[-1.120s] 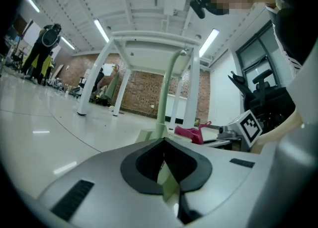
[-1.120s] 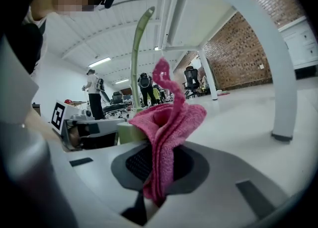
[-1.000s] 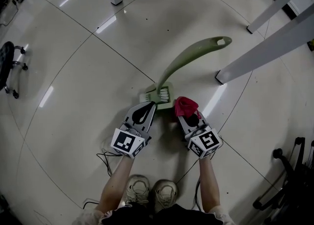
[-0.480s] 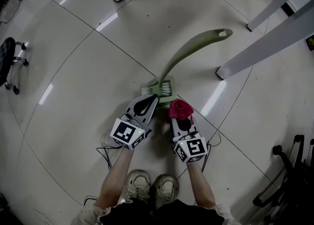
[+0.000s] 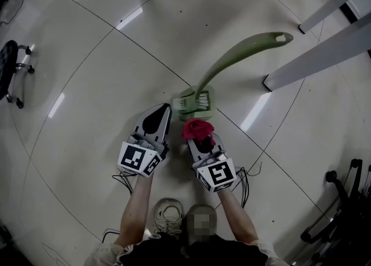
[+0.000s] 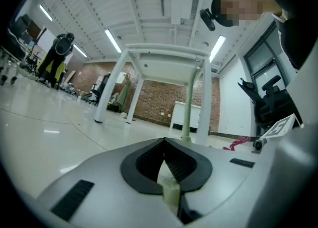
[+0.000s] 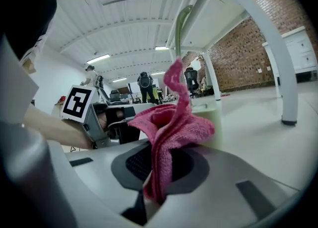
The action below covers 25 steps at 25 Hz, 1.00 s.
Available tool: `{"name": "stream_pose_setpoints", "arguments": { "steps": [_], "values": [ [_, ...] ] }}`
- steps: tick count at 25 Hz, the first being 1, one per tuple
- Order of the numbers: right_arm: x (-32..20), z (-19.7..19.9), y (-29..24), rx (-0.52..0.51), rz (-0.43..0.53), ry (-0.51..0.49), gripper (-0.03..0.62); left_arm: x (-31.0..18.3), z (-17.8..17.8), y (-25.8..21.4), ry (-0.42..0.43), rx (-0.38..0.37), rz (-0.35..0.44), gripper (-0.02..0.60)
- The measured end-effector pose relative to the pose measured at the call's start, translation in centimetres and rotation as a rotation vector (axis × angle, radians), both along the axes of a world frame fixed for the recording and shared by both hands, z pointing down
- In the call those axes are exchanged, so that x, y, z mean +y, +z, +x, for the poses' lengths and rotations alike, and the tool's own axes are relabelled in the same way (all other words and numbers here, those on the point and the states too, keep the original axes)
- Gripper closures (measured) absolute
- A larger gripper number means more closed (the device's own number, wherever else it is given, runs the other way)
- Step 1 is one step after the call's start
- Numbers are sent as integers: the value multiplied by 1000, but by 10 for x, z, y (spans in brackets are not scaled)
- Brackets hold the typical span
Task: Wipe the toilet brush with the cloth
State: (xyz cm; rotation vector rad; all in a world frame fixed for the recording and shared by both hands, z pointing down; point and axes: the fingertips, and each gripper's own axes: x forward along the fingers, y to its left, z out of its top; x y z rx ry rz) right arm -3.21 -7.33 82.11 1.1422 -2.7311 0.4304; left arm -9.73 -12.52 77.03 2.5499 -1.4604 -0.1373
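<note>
One office chair [image 5: 10,68] stands far left. The left gripper [image 5: 165,109], jaws clenched together, points beside the holder [image 5: 210,98] where the green toilet brush [image 5: 237,51] stands, while the right gripper [image 5: 200,137] clamps the red cloth [image 5: 196,128] just below it, white table legs [image 5: 316,60] beyond. Both grippers sit farther back from the holder than a second ago.

From above, the cloth [image 5: 197,128] hides the fingers' ends on the right gripper [image 5: 200,139], and the edge crops a chair [image 5: 10,72].
</note>
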Motion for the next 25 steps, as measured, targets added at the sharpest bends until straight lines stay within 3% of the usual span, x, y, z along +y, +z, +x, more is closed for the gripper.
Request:
{"name": "stream_pose_setpoints", "arguments": {
  "steps": [3,6,12,14,16,21,25],
  "values": [
    [2,-20,1,17,6,-53,563,-1,-28,-1,-62,8,-2,578],
    [5,-33,-6,0,15,-75,562,-1,-32,-5,-47,11,11,578],
    [-2,24,-27,-52,-3,188,563,-14,6,-26,224,53,96,565],
    [-4,44,-22,-21,-12,250,562,-25,17,-28,298,39,102,417],
    [-6,57,-15,4,-28,282,562,-36,28,-25,361,18,102,337],
    [-11,67,-12,9,-37,294,562,-50,53,4,586,-111,37,339],
    [-17,67,-9,14,-47,282,562,-60,55,11,678,-157,3,341]
  ]
}}
